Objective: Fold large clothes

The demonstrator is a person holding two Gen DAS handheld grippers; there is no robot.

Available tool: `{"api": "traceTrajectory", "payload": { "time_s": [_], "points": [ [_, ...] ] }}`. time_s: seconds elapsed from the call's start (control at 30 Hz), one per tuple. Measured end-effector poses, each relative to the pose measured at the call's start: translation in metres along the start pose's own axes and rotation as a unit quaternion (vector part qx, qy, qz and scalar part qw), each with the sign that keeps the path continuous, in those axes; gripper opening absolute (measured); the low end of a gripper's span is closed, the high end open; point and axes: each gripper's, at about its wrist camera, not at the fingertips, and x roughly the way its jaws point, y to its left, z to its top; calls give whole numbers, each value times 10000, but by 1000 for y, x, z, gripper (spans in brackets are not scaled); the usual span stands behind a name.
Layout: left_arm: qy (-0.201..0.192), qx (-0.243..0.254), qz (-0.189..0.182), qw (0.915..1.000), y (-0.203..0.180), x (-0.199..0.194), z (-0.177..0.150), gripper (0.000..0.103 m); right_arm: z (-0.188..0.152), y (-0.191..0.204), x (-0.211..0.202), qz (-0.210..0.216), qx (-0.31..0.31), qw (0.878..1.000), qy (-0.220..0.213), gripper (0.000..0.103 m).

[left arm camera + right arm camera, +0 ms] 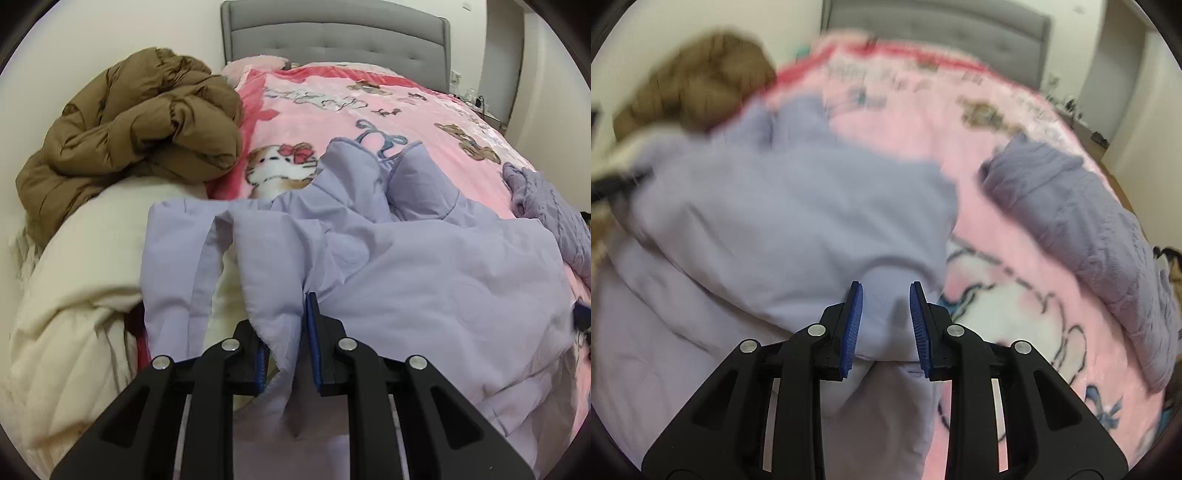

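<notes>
Lilac padded jacket (pixel 388 258), soft and creased, lies spread on the bed over a fluffy pink blanket (pixel 314 107) with cartoon animals. In the left wrist view, the left claw (pixel 286 332) is clamped on a fold of its edge. A puffy brown quilted coat (pixel 140 125) sits bunched beside a cream cover (pixel 74 277).

In the blurred right wrist view, the right claw (pixel 886 317) stands slightly apart around a jacket fold; its pads do not clearly press it. A purple knitted sweater (pixel 1071 206) lies nearby.
</notes>
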Motion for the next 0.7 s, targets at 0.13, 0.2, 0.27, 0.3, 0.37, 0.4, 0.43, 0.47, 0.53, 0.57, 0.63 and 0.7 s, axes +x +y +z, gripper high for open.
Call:
{"api": "traceTrajectory", "payload": {
  "time_s": [0.13,0.2,0.27,0.3,0.37,0.4,0.43,0.47,0.53,0.57,0.63,0.7],
  "points": [
    [257,86,81,9996,-5,9,-10,19,-18,19,20,-167,-183,9990,377,24],
    [196,199,160,9995,-10,9,-16,19,-18,20,23,-203,-140,9986,463,24],
    [175,142,166,9996,-8,8,-19,19,-17,21,24,-196,-99,9980,599,25],
    [191,80,146,9997,-7,8,-20,19,-14,20,23,-183,-42,9975,688,25],
    [202,105,209,9995,-6,5,-22,19,-9,16,8,-146,154,9987,457,26],
    [120,169,253,9995,-6,0,-22,19,-7,10,-6,-48,303,9994,166,26],
    [-11,176,220,9996,-5,-6,-23,19,-4,2,-18,106,490,9985,-210,28],
    [-76,156,173,9997,-2,-11,-22,19,-2,-7,-30,269,698,9956,-570,42],
    [-26,103,94,9999,2,-13,-24,19,15,-31,-42,514,1160,9869,-998,63],
    [63,74,50,9999,4,-11,-25,19,29,-43,-35,515,1273,9865,-889,62],
    [71,43,13,10000,4,-10,-26,19,56,-60,-15,378,1347,9885,-573,61],
    [79,28,31,10000,3,-7,-27,19,86,-77,13,316,1533,9873,-270,57]
  ]
}}
